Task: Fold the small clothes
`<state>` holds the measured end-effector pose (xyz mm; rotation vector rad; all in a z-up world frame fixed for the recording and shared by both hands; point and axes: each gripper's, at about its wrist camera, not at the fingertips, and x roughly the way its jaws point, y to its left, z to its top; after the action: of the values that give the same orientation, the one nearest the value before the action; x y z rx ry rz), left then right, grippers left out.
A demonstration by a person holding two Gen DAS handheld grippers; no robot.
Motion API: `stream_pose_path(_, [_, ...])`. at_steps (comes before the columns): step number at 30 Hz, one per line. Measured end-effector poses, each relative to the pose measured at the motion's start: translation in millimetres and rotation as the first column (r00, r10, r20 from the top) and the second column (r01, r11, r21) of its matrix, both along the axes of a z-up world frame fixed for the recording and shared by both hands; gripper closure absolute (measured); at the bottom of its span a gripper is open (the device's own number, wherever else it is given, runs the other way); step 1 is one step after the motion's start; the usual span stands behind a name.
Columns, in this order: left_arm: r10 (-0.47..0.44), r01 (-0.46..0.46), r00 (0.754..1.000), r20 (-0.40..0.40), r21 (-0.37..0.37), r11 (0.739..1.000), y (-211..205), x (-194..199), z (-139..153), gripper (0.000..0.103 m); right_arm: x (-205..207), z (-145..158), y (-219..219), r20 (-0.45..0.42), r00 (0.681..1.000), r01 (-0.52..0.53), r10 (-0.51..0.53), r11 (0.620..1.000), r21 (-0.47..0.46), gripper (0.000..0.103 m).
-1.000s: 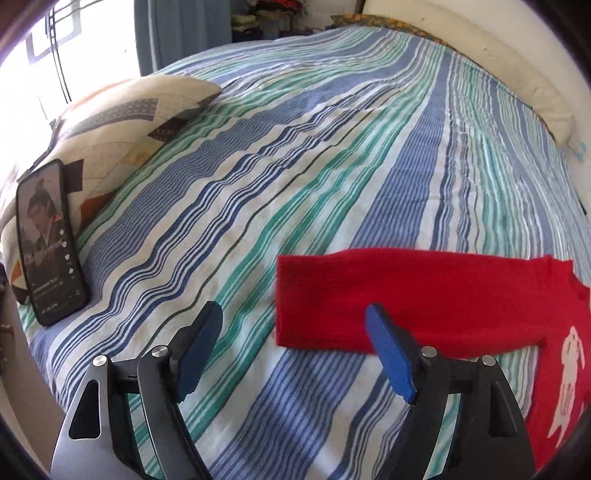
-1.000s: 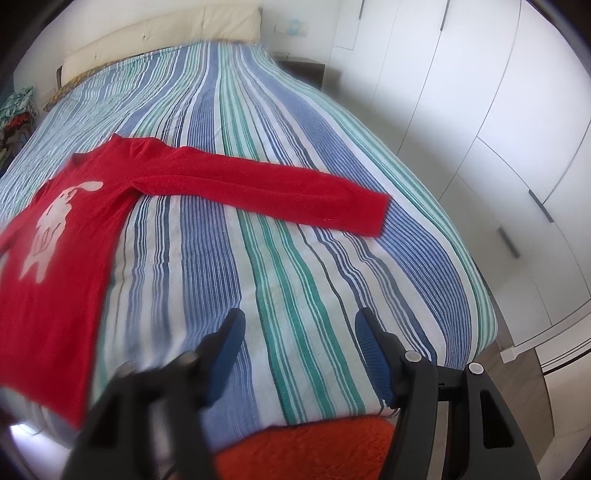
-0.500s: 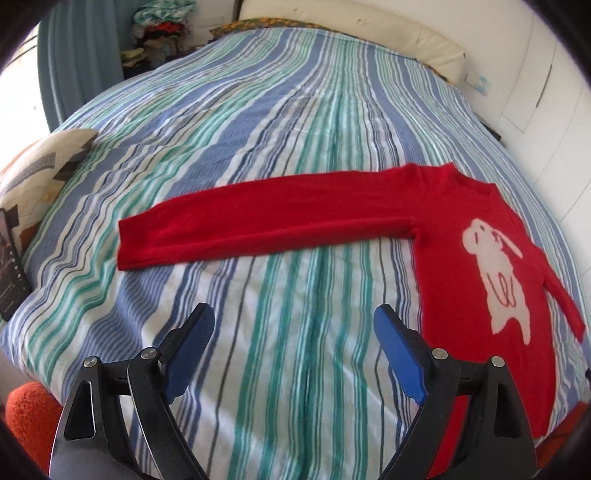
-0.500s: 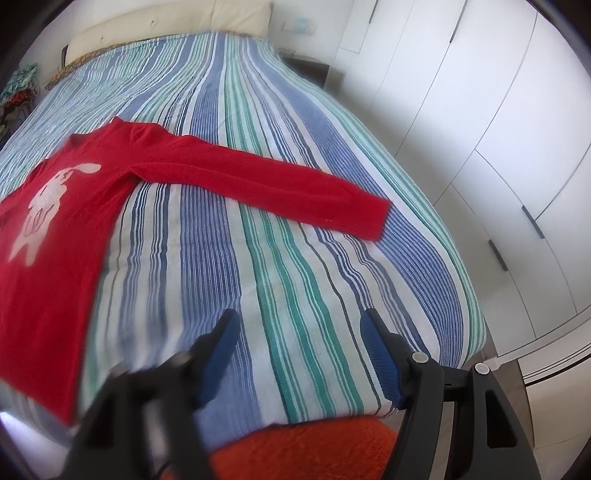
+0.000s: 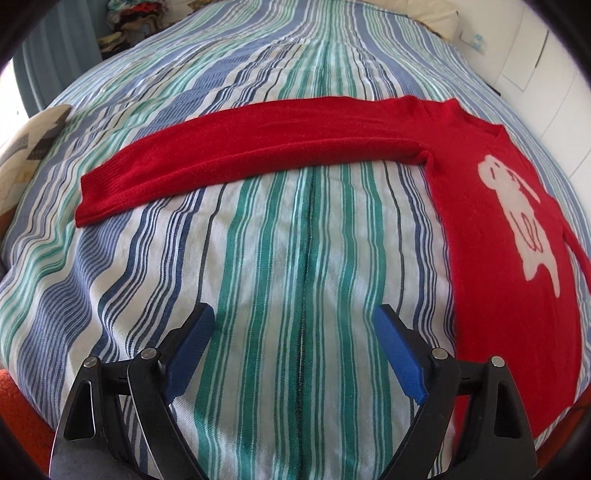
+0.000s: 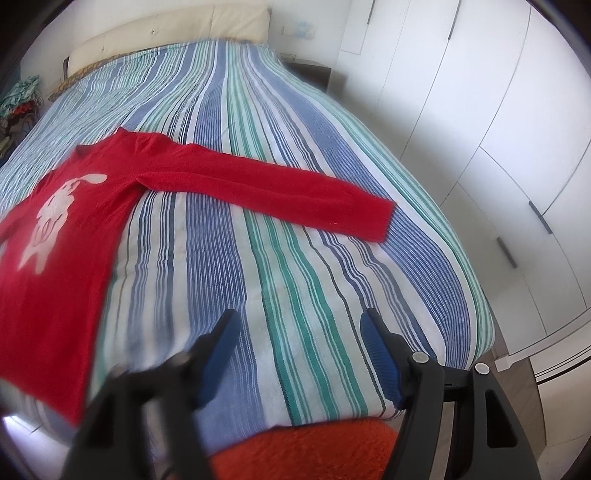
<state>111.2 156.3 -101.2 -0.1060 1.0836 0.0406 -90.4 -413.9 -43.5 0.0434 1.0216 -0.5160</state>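
A small red sweater (image 5: 495,258) with a white rabbit print lies flat on the striped bed, both sleeves spread out. In the left wrist view its left sleeve (image 5: 240,147) stretches across ahead of my left gripper (image 5: 295,325), which is open, empty and over bare bedspread short of the sleeve. In the right wrist view the sweater body (image 6: 55,258) is at the left and the other sleeve (image 6: 280,188) runs right, its cuff (image 6: 380,218) near the bed's edge. My right gripper (image 6: 299,332) is open and empty near the bed's foot.
The striped bedspread (image 5: 295,258) covers the whole bed. A patterned pillow (image 5: 33,140) lies at the left edge. White wardrobe doors (image 6: 498,129) stand to the right of the bed. An orange fluffy rug (image 6: 303,450) lies below the foot. A cream headboard (image 6: 166,33) is at the far end.
The left gripper view has swung right and moved in: the phone is out of view, only a corner of the pillow shows, and the sleeve and rabbit print are nearer. The right gripper has barely moved.
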Motion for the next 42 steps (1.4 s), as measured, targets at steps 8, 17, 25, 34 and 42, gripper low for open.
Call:
stream_pose_path(8, [-0.029,0.031,0.999,-0.031,0.074,0.997,-11.1,-1.7,-11.6,0.008,-1.9,-0.3,-4.2,0.013,1.0,0.005,-0.005,1.0,0.024,0.036])
stream_pose_path(17, [-0.012,0.015,0.999,-0.049,0.05,0.999,-6.2,-2.0,-14.5,0.005,-2.0,-0.3,-4.4,0.012,1.0,0.006,-0.006,1.0,0.025,0.036])
stream_pose_path(25, [-0.011,0.015,0.998,-0.063,0.064,0.998,-7.1,-1.9,-16.4,0.002,-0.5,-0.4,-2.7,0.006,1.0,0.004,-0.004,1.0,0.021,0.036])
stream_pose_path(34, [-0.01,0.016,0.997,-0.076,0.081,0.997,-7.8,-1.0,-19.4,0.0,-0.6,-1.6,-1.6,0.003,1.0,0.002,-0.002,1.0,0.016,0.036])
stream_pose_path(42, [-0.005,0.012,0.997,-0.082,0.087,0.996,-9.7,0.0,-19.7,0.0,-0.1,-1.9,-2.2,0.004,1.0,0.0,0.0,1.0,0.018,0.036])
